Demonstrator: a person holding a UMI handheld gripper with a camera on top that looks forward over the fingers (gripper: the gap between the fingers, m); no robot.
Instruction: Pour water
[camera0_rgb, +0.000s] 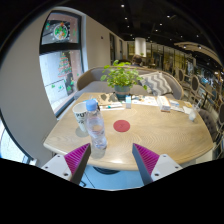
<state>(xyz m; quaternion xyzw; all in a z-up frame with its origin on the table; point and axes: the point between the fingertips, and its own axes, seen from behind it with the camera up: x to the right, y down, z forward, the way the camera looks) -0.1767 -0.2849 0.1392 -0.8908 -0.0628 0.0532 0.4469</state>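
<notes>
hand-held gripper (109, 158) open | bottle (95, 125) beside cup (81, 114) | table (160, 125)

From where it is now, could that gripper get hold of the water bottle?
Probably yes. The gripper is open, and the water bottle stands upright just ahead of its left finger, near the table edge, with nothing between. A paper cup stands close behind it.

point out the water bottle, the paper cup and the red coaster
water bottle (95, 124): gripper view, on its clear body
paper cup (80, 115): gripper view, on its side wall
red coaster (122, 126): gripper view, on its centre
</notes>
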